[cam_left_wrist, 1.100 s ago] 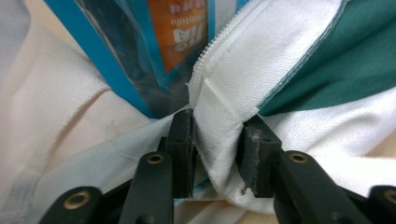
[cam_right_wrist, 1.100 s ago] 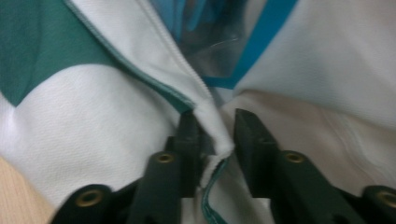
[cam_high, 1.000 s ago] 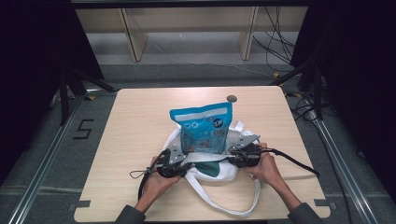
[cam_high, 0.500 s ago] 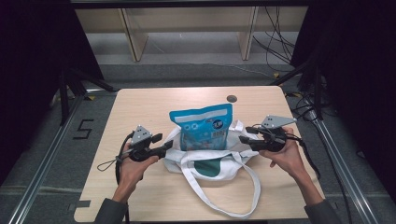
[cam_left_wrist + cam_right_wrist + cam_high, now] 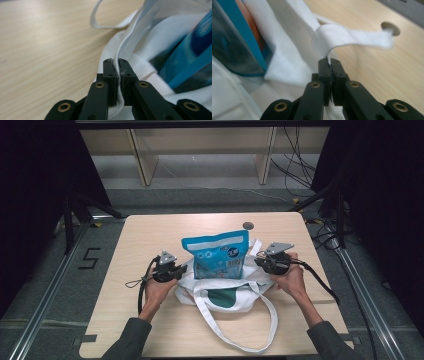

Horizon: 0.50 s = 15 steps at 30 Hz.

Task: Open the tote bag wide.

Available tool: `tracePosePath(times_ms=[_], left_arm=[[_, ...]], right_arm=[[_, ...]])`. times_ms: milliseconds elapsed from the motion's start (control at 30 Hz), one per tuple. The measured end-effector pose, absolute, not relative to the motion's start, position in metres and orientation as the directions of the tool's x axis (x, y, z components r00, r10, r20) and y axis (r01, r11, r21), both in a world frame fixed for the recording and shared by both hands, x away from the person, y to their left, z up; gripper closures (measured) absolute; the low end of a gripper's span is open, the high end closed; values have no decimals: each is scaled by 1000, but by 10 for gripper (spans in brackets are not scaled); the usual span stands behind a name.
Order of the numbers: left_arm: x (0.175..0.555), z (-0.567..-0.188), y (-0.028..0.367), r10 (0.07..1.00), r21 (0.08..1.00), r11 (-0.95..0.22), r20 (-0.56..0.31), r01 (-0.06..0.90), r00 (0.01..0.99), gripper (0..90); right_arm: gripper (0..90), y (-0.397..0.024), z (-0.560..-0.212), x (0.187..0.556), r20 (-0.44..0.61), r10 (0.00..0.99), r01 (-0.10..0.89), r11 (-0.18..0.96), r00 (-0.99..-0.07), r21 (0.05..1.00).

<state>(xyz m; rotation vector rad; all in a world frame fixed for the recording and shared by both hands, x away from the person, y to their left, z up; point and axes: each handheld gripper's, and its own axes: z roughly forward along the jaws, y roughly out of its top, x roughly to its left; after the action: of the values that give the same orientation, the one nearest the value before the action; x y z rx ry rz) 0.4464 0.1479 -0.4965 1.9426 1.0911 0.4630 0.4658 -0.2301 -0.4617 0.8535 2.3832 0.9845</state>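
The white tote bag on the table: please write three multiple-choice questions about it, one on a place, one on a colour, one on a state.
1. Where does the blue snack pouch stand?
A. inside the mouth of the white tote bag
B. on the floor
C. on the shelf behind

2. What colour is the shape printed on the bag?
A. red
B. dark green
C. yellow

3. How do the left gripper and the right gripper stand?
A. both wide open
B. one open, one shut
C. each shut on the bag's cloth

Answers: 1 A, the pouch rises out of the bag's opening; 2 B, a green patch shows on its front; 3 C, white fabric is pinched between each pair of jaws.
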Motion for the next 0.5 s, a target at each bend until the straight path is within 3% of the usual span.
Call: tracePosePath(times_ms=[167, 300, 500], left_arm=[[450, -510, 154, 829, 779, -252, -132, 574, 543, 858], [449, -514, 150, 832, 770, -294, -85, 566, 548, 862], [449, -512, 150, 840, 772, -274, -100, 574, 534, 850]], right_arm=[[890, -226, -481, 468, -113, 678, 424, 572, -727, 702], [890, -223, -491, 467, -119, 681, 433, 581, -723, 690], [887, -222, -495, 467, -129, 684, 426, 578, -717, 696]])
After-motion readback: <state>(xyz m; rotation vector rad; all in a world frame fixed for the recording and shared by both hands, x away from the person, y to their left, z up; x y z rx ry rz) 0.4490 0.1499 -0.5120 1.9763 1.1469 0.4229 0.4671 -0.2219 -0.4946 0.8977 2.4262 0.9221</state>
